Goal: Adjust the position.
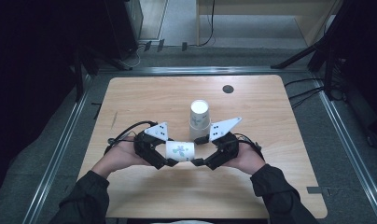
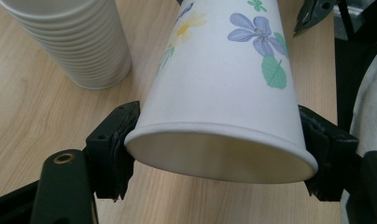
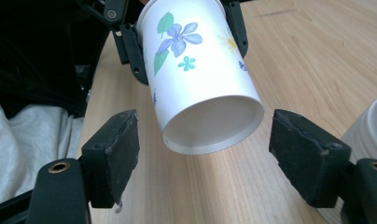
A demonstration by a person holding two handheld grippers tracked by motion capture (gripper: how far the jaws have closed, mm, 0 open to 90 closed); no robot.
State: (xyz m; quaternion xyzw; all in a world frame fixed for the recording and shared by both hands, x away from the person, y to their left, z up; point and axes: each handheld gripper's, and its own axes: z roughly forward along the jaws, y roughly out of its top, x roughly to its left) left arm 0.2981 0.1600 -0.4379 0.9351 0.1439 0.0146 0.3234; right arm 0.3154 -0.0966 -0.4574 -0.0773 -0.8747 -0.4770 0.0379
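One flowered cup [image 1: 179, 150] pinched by my left claw [image 2: 214, 154] above the worktop [image 1: 130, 98]; right claw [image 3: 203, 154] spread, apparently released. Stack [image 1: 199, 119] at twelve o'clock awaits it.

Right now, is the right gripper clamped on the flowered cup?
No. In the right gripper view the right gripper has its pads apart from the flowered cup, with wood showing in both gaps.

A stack of white paper cups [image 1: 199, 119] stands upside down on the light wooden table [image 1: 144, 98], whose far side has a round dark grommet [image 1: 228, 88].
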